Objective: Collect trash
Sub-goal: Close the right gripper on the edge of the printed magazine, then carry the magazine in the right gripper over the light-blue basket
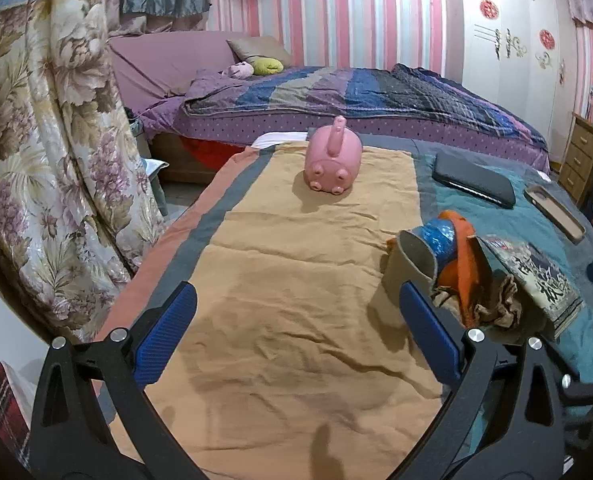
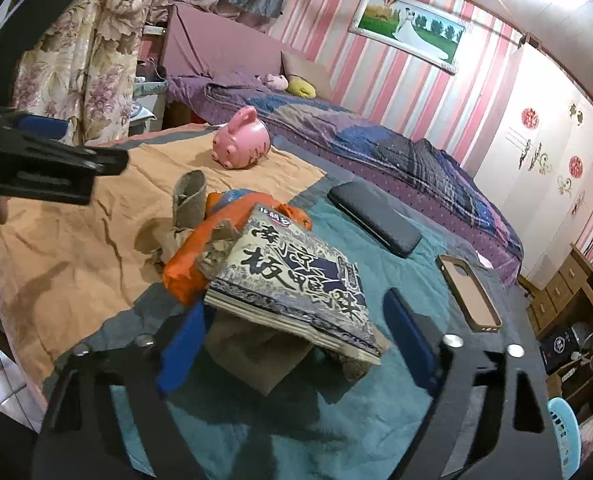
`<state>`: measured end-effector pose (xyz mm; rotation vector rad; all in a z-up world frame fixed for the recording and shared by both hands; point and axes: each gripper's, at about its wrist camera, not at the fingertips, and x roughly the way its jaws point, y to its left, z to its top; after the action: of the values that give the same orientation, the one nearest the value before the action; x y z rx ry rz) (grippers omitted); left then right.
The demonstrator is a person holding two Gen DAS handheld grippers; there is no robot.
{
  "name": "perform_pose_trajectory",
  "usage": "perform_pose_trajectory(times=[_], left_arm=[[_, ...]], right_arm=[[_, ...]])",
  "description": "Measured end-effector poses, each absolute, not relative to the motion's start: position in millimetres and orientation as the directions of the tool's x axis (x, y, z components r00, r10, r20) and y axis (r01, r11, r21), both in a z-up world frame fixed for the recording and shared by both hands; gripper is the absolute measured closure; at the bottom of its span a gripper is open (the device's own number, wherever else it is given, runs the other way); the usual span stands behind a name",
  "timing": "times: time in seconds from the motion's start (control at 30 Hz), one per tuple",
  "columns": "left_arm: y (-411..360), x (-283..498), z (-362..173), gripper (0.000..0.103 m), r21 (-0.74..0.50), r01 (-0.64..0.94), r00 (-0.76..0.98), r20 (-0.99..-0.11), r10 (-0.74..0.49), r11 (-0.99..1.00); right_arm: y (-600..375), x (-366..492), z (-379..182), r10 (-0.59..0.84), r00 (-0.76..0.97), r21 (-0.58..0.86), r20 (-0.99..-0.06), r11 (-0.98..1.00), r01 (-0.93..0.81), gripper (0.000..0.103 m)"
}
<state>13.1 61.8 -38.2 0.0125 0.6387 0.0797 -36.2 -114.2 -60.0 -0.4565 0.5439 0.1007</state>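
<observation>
Trash pile (image 2: pixel 232 240): crumpled brown paper, cardboard tube (image 1: pixel 414 256), orange wrapper (image 2: pixel 188 268), printed flat box (image 2: pixel 296 280); heaped where the orange cloth (image 1: pixel 288 320) meets the teal blanket (image 2: pixel 316 412).
Piggy bank (image 1: pixel 332 162): smooth pink, on its side.
Left gripper (image 1: pixel 296 336): jaws wide, empty, tube just beside.
Right gripper (image 2: pixel 296 344): jaws wide, box between, pads clear.

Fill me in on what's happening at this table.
A person is clearing trash with a handheld gripper in each hand. The right gripper is open, its jaws on either side of a printed flat box that tops a pile with an orange wrapper and a cardboard tube. Nothing is gripped yet. The left gripper hangs open over the orange cloth, holding nothing. A pink piggy bank, a dark case and a phone lie further back.
</observation>
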Motion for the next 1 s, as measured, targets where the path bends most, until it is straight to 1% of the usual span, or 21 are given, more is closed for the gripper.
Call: perform_pose_trajectory(times=[0.03, 0.07, 0.1, 0.13, 0.17, 0.2, 0.23, 0.37, 0.7, 0.77, 0.9, 1.0], left_arm=[[65, 13, -37, 0.005, 0.023, -0.077, 0.801, -0.594, 0.075, 0.997], [67, 13, -37, 0.005, 0.017, -0.079, 0.801, -0.595, 0.073, 0.997], [68, 13, -36, 0.005, 0.015, -0.08, 0.801, -0.594, 0.073, 0.997], [68, 12, -36, 0.005, 0.014, -0.082, 0.802, -0.592, 0.075, 0.996], [68, 12, -36, 0.005, 0.013, -0.085, 0.804, -0.59, 0.076, 0.996], [69, 12, -35, 0.005, 0.011, -0.088, 0.805, -0.589, 0.078, 0.996], [69, 12, -34, 0.005, 0.006, -0.096, 0.806, -0.586, 0.082, 0.995], [69, 11, -31, 0.005, -0.014, -0.112, 0.813, -0.576, 0.084, 0.994], [43, 6, -20, 0.005, -0.033, -0.071, 0.832, -0.554, 0.041, 0.997], [33, 4, -16, 0.005, -0.049, -0.057, 0.838, -0.545, 0.021, 0.997], [2, 1, -8, 0.005, -0.074, -0.005, 0.851, -0.524, -0.035, 0.997], [-23, 1, -4, 0.005, -0.081, 0.039, 0.853, -0.517, -0.075, 0.996]], right_arm=[[-115, -34, -60, -0.02, 0.849, -0.377, -0.529, 0.901, -0.213, 0.031], [-117, -33, -58, -0.014, 0.846, -0.361, -0.533, 0.908, -0.212, 0.04], [-118, -31, -58, -0.011, 0.846, -0.352, -0.534, 0.912, -0.211, 0.046], [-120, -30, -56, -0.002, 0.847, -0.338, -0.532, 0.917, -0.211, 0.059], [-122, -29, -55, 0.012, 0.847, -0.321, -0.531, 0.923, -0.214, 0.075], [-126, -30, -51, 0.038, 0.846, -0.293, -0.532, 0.929, -0.227, 0.082], [-130, -32, -47, 0.043, 0.853, -0.279, -0.521, 0.935, -0.218, 0.086], [-149, -38, -30, 0.058, 0.882, -0.209, -0.468, 0.962, -0.175, 0.09], [-205, -53, 14, 0.032, 0.938, -0.058, -0.344, 0.997, -0.055, 0.092], [-218, -58, 22, 0.02, 0.945, -0.043, -0.328, 0.998, -0.036, 0.102], [-242, -66, 32, -0.003, 0.952, -0.01, -0.306, 1.0, 0.0, 0.102], [-259, -76, 39, -0.025, 0.959, -0.013, -0.283, 1.0, 0.022, 0.102]])
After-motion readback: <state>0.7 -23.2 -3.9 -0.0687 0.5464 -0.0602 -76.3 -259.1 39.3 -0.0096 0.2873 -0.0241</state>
